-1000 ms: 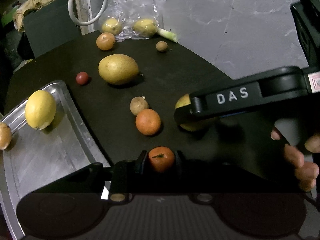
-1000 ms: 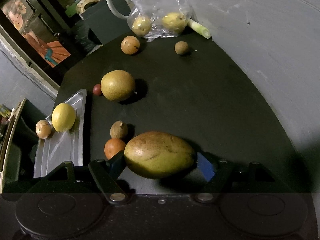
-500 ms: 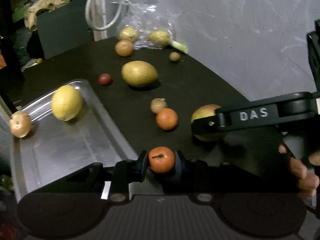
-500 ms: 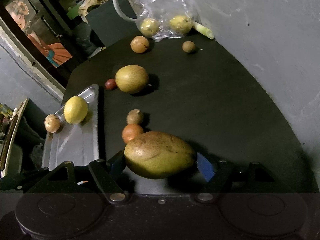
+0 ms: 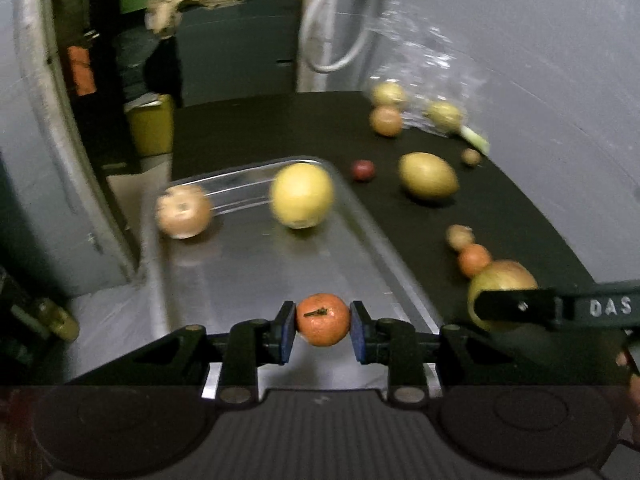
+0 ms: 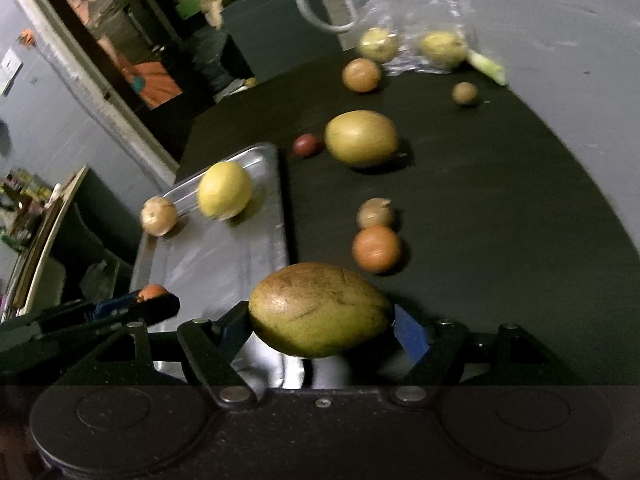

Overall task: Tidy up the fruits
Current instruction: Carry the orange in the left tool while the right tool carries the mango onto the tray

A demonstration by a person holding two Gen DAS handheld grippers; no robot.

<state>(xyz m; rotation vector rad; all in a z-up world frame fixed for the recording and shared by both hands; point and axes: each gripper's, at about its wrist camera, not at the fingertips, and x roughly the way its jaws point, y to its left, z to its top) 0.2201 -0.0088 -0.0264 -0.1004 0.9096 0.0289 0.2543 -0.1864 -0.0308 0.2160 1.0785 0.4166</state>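
Note:
My left gripper (image 5: 322,325) is shut on a small orange mandarin (image 5: 322,319), held above the near part of the steel tray (image 5: 248,276). In the tray lie a yellow lemon (image 5: 301,195) and a brownish round fruit (image 5: 183,211). My right gripper (image 6: 320,326) is shut on a large green-brown mango (image 6: 320,309), held over the tray's right rim (image 6: 280,216). In the right wrist view the left gripper (image 6: 120,307) shows low at the left, with the mandarin (image 6: 151,291) in it.
On the black table (image 6: 480,184) lie an orange (image 6: 376,249), a small brown fruit (image 6: 374,213), a big yellow-green fruit (image 6: 361,138), a dark red fruit (image 6: 306,145) and more fruit near a plastic bag (image 6: 408,12) at the back. A grey wall runs along the right.
Both grippers have moved left with their fruit. The mandarin now hangs over the tray instead of the black table, and the mango has reached the tray's right rim.

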